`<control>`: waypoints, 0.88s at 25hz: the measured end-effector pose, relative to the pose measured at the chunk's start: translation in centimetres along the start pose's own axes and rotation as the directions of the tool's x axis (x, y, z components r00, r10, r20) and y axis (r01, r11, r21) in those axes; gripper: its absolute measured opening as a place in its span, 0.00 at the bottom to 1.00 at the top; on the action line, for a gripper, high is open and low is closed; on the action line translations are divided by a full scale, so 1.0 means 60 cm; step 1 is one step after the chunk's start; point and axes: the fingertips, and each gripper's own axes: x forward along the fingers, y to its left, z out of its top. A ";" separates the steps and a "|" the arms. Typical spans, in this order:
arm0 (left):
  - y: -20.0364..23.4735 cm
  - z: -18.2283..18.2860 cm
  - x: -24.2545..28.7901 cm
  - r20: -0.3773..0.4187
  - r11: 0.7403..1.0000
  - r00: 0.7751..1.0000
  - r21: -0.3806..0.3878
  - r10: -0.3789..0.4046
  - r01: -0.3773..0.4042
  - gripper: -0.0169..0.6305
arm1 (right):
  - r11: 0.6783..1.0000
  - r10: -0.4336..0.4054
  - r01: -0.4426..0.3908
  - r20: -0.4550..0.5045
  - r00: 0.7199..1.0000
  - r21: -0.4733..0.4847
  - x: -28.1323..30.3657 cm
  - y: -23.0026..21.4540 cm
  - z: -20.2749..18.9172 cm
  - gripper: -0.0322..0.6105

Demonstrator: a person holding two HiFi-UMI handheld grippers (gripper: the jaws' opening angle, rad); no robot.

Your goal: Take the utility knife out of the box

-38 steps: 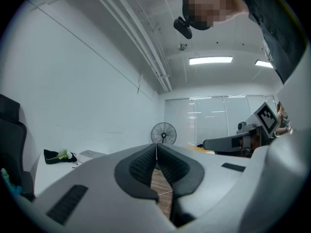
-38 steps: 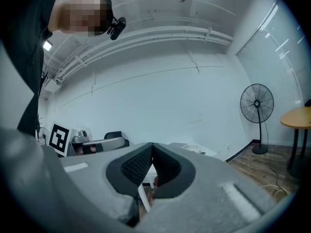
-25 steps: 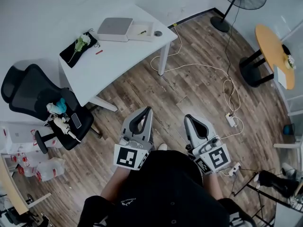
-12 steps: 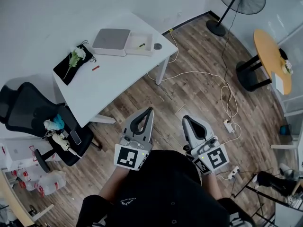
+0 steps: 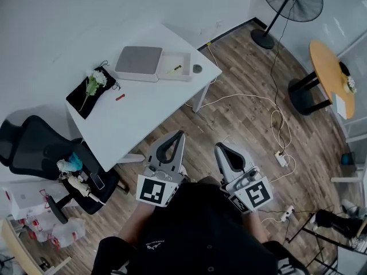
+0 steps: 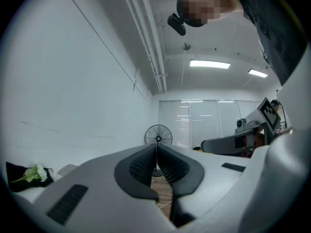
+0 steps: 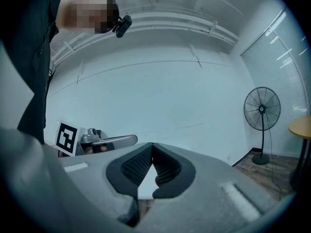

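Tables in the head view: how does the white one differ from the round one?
The white table has a white top on white legs; the round table has an orange top on a black base. The white table carries the box and a black cloth; the round table holds only small items. Both stand on the wood floor.

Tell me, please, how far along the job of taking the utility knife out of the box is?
Done: the box stands open on the white table, its grey lid laid beside it. In hand: nothing; the left tool and right tool are both shut and empty, held over the wooden floor short of the table. Left: everything else, as the utility knife lies in the box, ungripped.
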 end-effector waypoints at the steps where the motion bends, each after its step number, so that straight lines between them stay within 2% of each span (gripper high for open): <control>1: 0.006 -0.004 0.001 -0.009 1.000 1.000 0.006 0.003 -0.003 0.04 | 1.000 0.002 -0.002 -0.003 1.000 0.001 0.005 -0.001 -0.001 0.06; 7: 0.035 -0.025 -0.002 -0.055 0.999 0.998 0.035 0.022 -0.020 0.04 | 1.000 -0.004 0.005 -0.016 1.000 0.025 0.022 -0.017 -0.009 0.06; 11: 0.067 -0.025 0.007 -0.059 0.997 0.996 0.047 0.063 -0.060 0.04 | 1.000 0.009 -0.009 -0.015 1.000 0.029 0.051 -0.037 -0.006 0.06; 22: 0.161 -0.022 0.079 -0.063 0.979 0.979 0.075 0.194 -0.189 0.04 | 0.992 0.119 -0.119 -0.010 0.993 0.037 0.176 -0.115 0.018 0.06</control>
